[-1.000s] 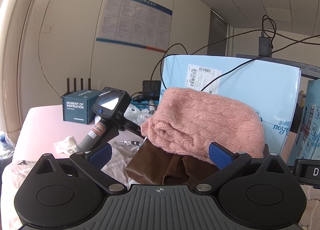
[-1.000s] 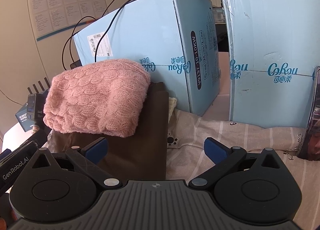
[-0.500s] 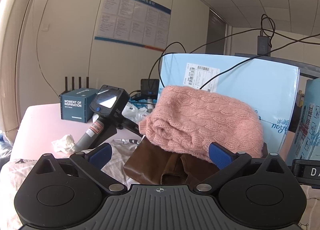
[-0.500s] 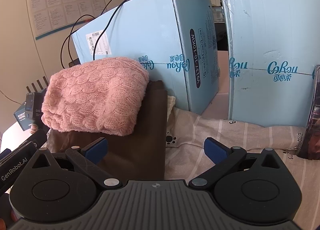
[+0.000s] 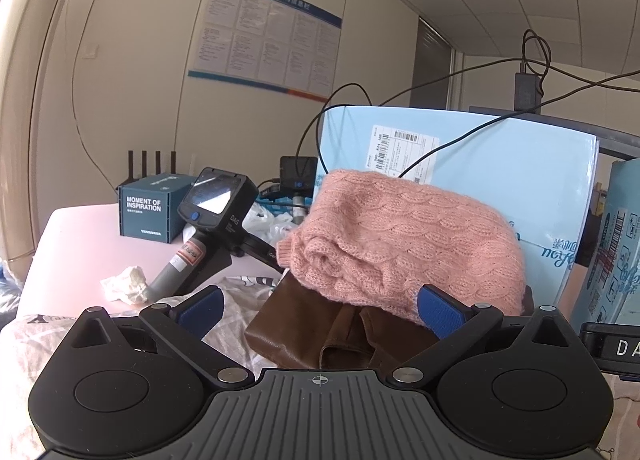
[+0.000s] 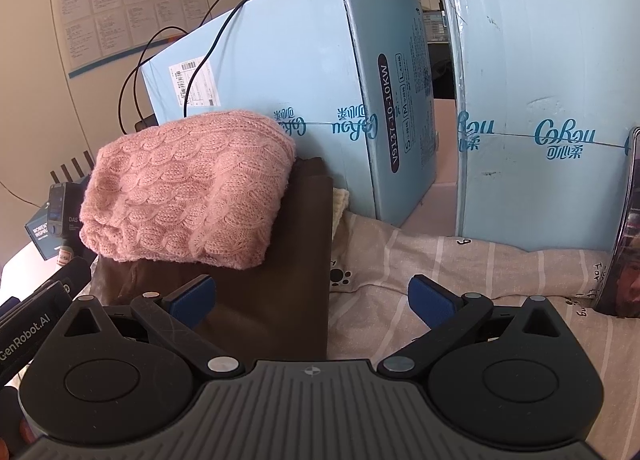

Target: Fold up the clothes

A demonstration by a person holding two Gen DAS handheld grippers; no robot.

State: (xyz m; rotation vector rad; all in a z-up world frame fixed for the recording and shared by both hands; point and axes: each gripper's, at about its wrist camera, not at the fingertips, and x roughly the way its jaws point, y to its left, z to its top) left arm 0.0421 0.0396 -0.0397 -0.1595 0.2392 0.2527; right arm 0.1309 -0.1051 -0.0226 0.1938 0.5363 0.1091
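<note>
Through my left camera, the left tool (image 5: 318, 306) is spread wide and empty, facing the folded pink sweater (image 5: 404, 244) stacked on a brown garment (image 5: 320, 324). Through my right camera, the right tool (image 6: 310, 298) also gapes empty; striped sheet (image 6: 460, 260) lies bare right of the stack, blue boxes (image 6: 288, 67) close behind.

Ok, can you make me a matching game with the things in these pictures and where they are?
Things:
1. pink knitted sweater
2. brown garment
3. big light blue box
4. dark teal box

Places:
A. standing right behind the clothes pile
B. on the pink table, far left
C. on top of the pile
D. at the bottom of the pile, on the striped sheet

Pairs: 1-C, 2-D, 3-A, 4-B
</note>
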